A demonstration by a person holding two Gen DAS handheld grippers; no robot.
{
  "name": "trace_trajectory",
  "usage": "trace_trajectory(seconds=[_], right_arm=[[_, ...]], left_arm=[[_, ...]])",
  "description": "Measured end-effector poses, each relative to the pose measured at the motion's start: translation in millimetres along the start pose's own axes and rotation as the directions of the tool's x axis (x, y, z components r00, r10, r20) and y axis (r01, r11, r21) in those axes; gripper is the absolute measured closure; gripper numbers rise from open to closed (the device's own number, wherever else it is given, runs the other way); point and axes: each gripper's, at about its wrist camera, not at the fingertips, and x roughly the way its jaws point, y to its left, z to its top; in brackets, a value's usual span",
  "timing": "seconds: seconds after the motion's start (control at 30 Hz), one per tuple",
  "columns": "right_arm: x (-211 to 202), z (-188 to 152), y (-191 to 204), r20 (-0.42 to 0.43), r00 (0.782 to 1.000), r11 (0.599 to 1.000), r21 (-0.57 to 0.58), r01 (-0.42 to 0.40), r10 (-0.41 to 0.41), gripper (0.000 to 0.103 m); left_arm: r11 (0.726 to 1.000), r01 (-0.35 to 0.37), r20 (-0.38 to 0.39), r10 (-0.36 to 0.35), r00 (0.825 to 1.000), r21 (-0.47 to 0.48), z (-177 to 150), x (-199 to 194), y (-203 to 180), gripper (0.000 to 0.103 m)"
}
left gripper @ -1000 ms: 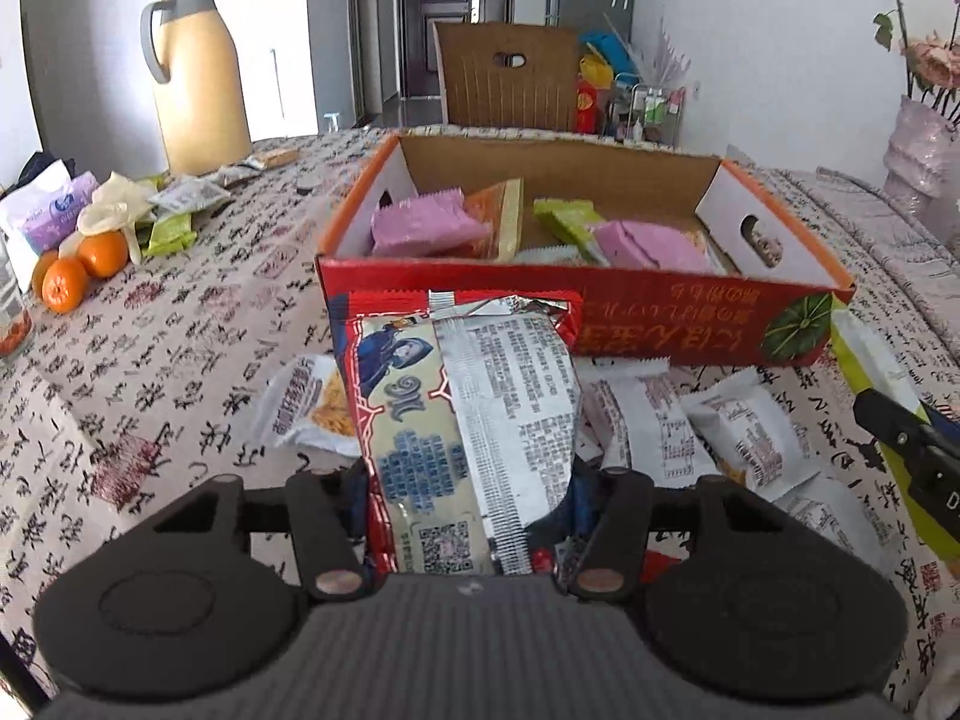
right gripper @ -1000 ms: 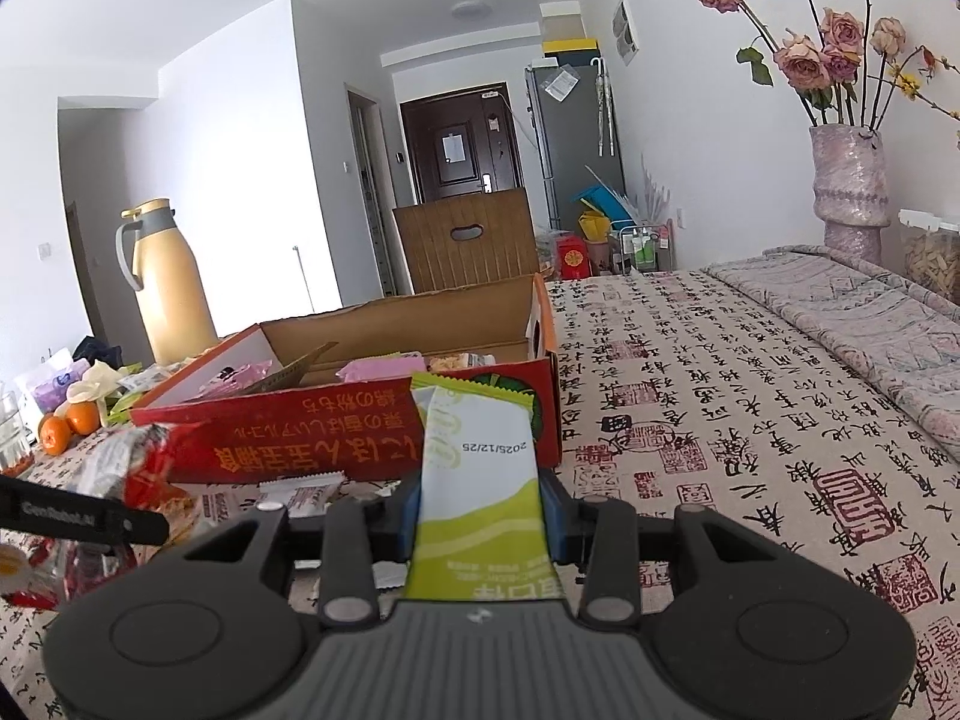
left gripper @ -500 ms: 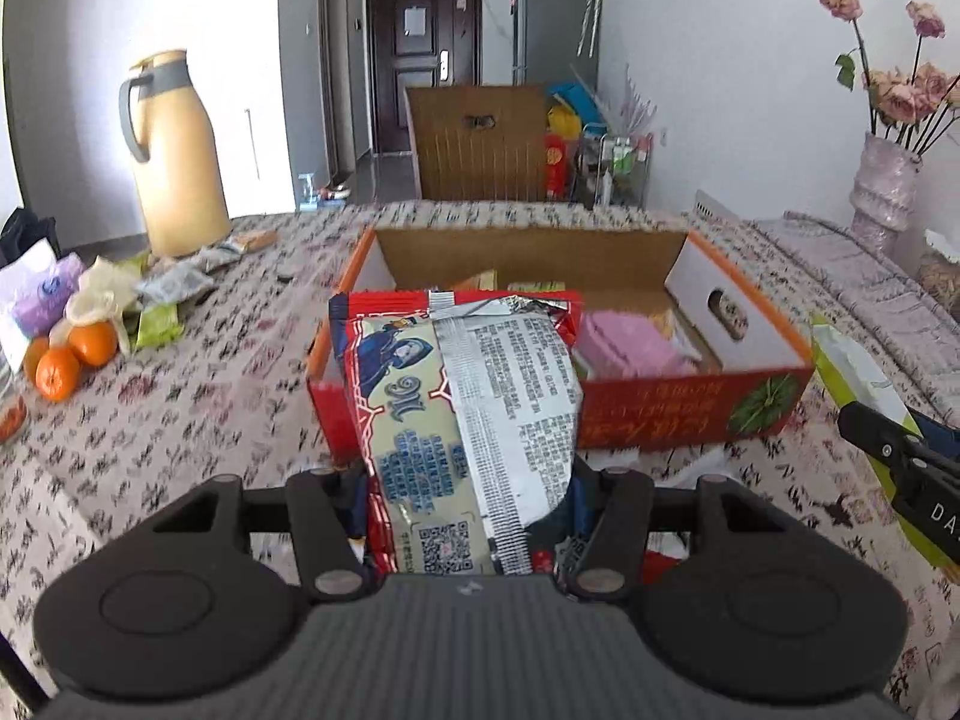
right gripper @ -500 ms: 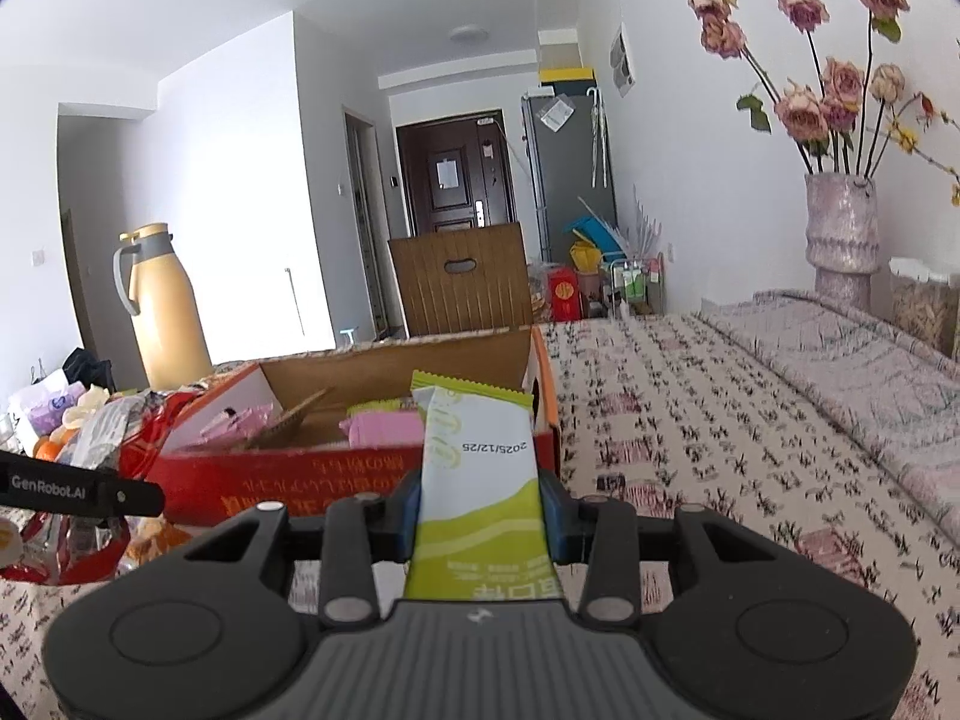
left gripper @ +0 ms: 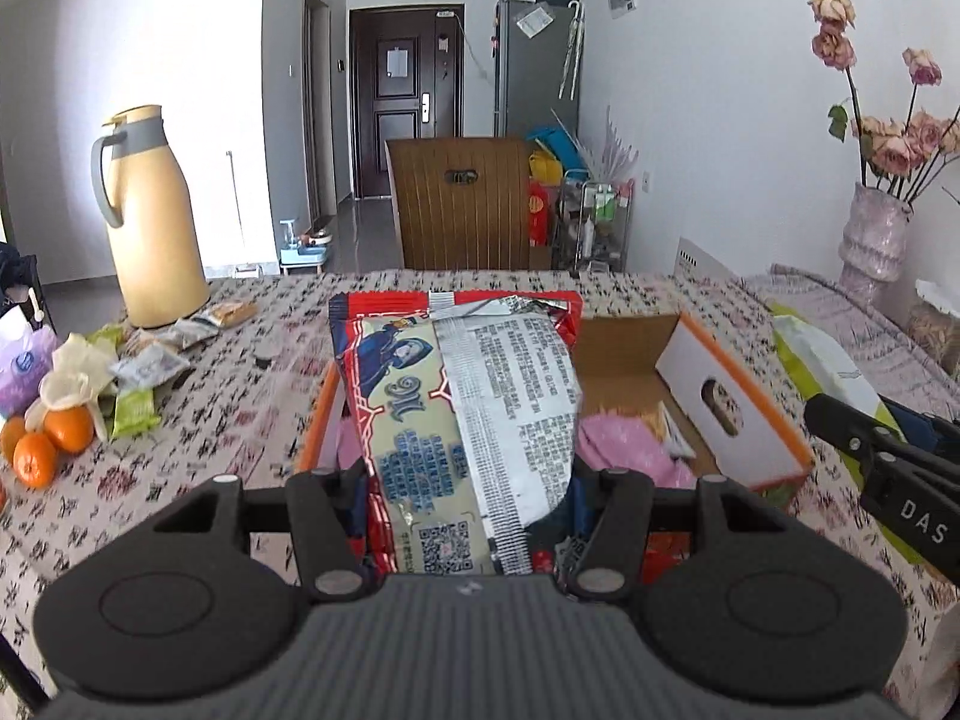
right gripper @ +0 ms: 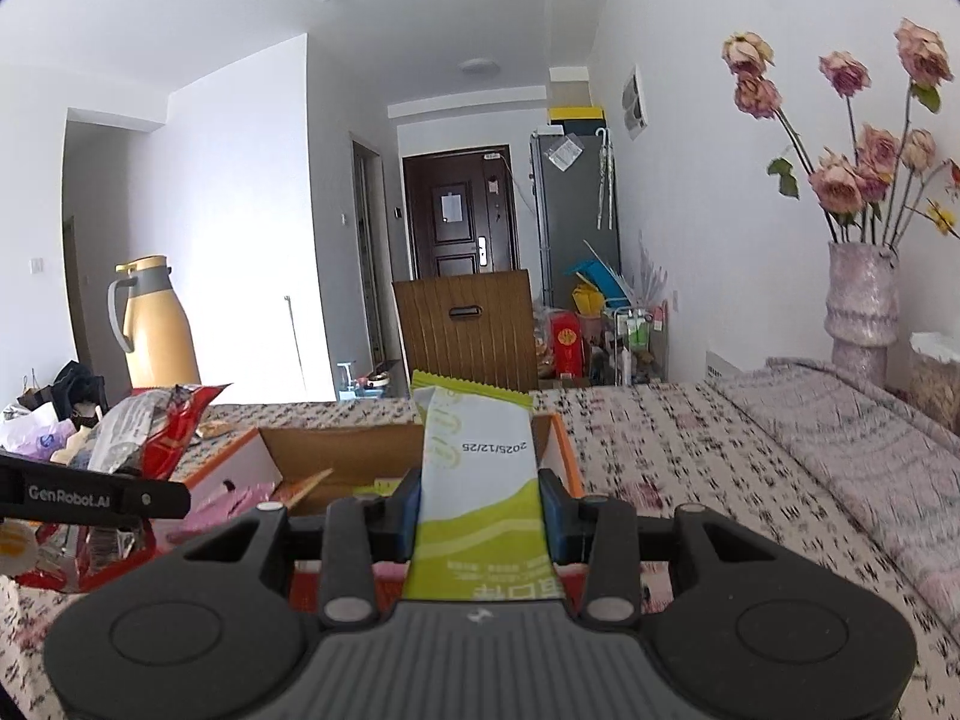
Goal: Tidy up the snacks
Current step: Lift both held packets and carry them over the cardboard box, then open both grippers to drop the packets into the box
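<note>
Snack bag (left gripper: 462, 420) clamped upright between left gripper (left gripper: 468, 516) pads.

A red-and-silver snack bag (left gripper: 468, 420) and a green-white sachet (right gripper: 480, 480) stand upright above the open orange-rimmed box (left gripper: 744, 414).

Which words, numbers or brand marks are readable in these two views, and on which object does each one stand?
"2025/12/25", printed upside down: green and white snack packet held in the right gripper.
"GenRobot.AI": side of the left gripper, seen from the right wrist.
"DAS": side of the right gripper, seen from the left wrist; the rest is cut off.
Red and silver snack bag in the left gripper: dense print and QR code, too small to read.
</note>
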Motion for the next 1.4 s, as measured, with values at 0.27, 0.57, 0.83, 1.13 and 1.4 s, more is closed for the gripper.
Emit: trace_trajectory(seconds=[0.27, 0.57, 0.83, 1.13, 1.4], right_arm=[[30, 22, 15, 0.011, 1.0, 0.999, -0.036, -0.013, 0.014, 0.065], [66, 28, 30, -0.008, 1.0, 0.997, -0.071, -0.024, 0.024, 0.065], [97, 17, 33, -0.057, 0.998, 0.997, -0.076, -0.024, 0.019, 0.065], [118, 0, 31, -0.121, 0.992, 0.997, -0.07, -0.04, 0.031, 0.065], [119, -5, 29, -0.139, 0.99, 0.998, -0.062, -0.032, 0.023, 0.063]], left_arm=[[1.0, 0.007, 0.033, -0.006, 0.999, -0.024, 24, 16, 6, 0.046], [0.998, 0.001, 0.019, 0.0, 1.0, -0.06, 32, 48, 16, 0.046], [0.996, -0.007, -0.025, 0.004, 1.0, -0.091, 27, 80, 29, 0.046], [0.995, -0.009, -0.063, 0.003, 0.998, -0.097, 16, 100, 33, 0.046], [0.995, -0.016, -0.058, 0.01, 0.998, -0.103, 12, 99, 34, 0.032]])
